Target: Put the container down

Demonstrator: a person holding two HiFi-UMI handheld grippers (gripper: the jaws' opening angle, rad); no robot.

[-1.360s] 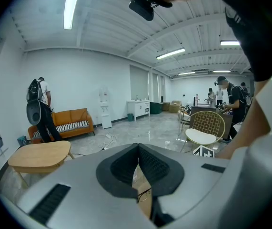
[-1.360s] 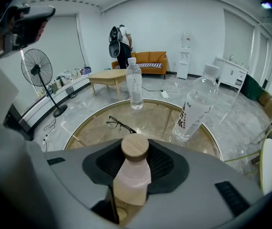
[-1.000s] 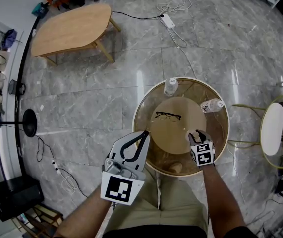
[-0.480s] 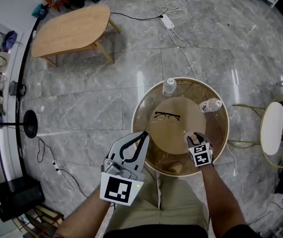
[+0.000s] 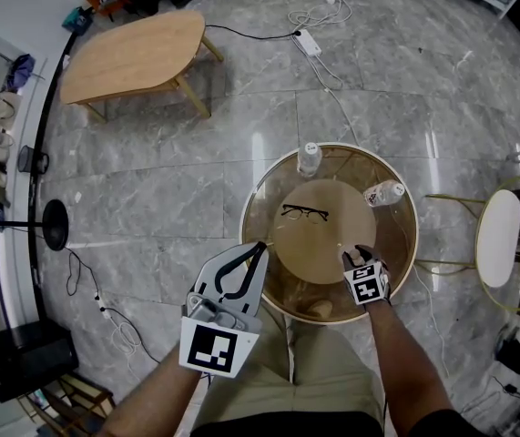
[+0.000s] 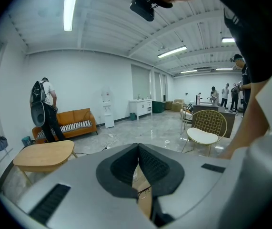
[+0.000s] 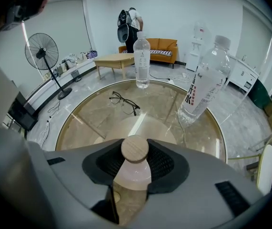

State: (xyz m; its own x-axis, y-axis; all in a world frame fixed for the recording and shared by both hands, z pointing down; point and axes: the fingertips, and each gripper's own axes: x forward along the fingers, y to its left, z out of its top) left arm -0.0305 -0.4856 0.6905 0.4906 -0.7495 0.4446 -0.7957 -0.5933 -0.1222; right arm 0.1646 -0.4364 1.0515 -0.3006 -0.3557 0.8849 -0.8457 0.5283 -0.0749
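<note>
Container (image 7: 133,173) sits low centre in the right gripper view, wooden lid up, with the right gripper (image 7: 135,151) clamped on its sides. Base is hidden behind the jaws, so can't tell if it touches the glass. In head view it's nearly lost under that gripper, lower right of the table (image 5: 407,188). Left gripper (image 5: 261,246) is at the table's lower-left rim, jaws pressed together, empty. Round glass top, gold rim; specs (image 5: 306,213) centre, bottle (image 5: 310,158) at top, second bottle (image 5: 385,192) upper right. Grey marble floor, wood table (image 5: 137,53) upper left, chair (image 5: 501,237) at right.

blocked: glasses (image 5: 307,213) at centre; bottle (image 5: 310,157) at far rim; second bottle (image 5: 385,192) at right rim | free: table (image 5: 261,244) near-left side
</note>
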